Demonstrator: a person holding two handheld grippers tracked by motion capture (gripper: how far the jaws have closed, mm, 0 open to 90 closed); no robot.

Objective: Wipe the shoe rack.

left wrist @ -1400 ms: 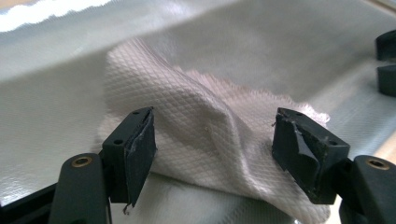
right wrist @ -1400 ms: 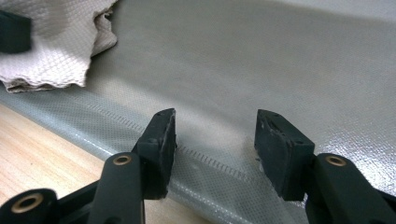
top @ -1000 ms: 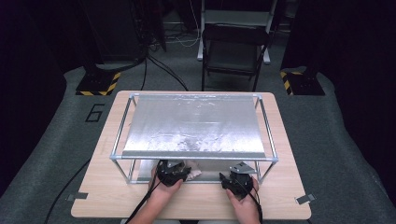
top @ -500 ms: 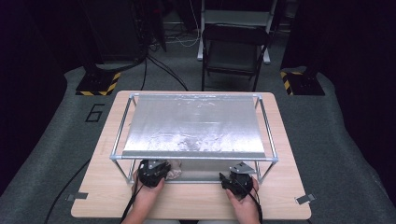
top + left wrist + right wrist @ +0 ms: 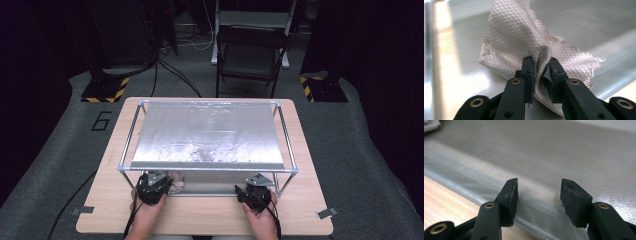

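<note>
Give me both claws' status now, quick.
Left claw: just closed, pinching the quilted cloth.
Right claw: open, holding nothing, above the silver sheet.

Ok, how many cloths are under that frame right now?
1: the cloth sits pinched in the left gripper at the frame's front left; more may hide beneath the silver sheet.
</note>
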